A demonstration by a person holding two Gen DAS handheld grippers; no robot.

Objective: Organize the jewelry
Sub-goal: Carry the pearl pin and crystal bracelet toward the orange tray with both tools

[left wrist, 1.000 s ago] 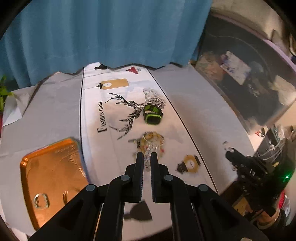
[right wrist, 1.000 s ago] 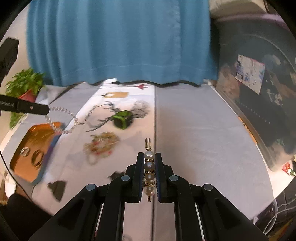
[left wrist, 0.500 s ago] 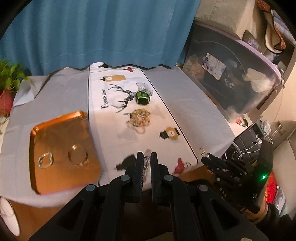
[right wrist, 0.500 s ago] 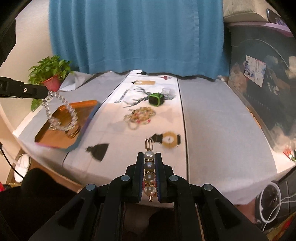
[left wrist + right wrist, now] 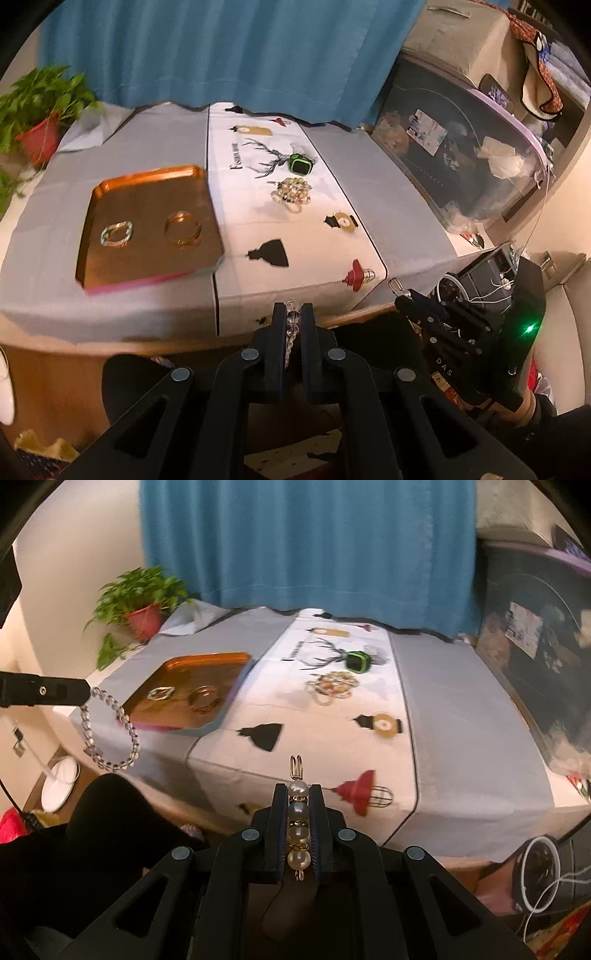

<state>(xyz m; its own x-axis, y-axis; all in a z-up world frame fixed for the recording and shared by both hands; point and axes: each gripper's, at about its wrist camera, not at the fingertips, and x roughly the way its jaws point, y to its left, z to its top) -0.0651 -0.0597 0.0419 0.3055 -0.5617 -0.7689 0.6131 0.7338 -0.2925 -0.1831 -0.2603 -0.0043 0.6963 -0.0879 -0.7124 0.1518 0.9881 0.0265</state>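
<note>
My left gripper (image 5: 293, 308) is shut on a clear bead bracelet (image 5: 291, 325); in the right wrist view that bracelet (image 5: 110, 731) hangs as a loop from the left gripper (image 5: 83, 692) off the table's near-left edge. My right gripper (image 5: 298, 789) is shut on a pearl pin (image 5: 298, 823) with a gold clasp sticking out past the tips. Both grippers hover in front of the table's near edge. An orange tray (image 5: 110, 206) on the table's left holds a clear ring bracelet (image 5: 116, 233) and a gold bangle (image 5: 183, 229). A beaded bracelet pile (image 5: 293, 190) and a green watch (image 5: 301, 163) lie on the white printed runner.
A grey cloth (image 5: 461, 720) covers the table under the white printed runner (image 5: 325, 716). A potted plant (image 5: 142, 602) stands at the far left corner before a blue curtain. A dark cluttered cabinet (image 5: 461, 158) is at the right. A white plate (image 5: 59, 779) lies on the floor at left.
Both grippers have pulled back from over the table to in front of its near edge, each keeping hold of its piece. The table and tray now look farther away.
</note>
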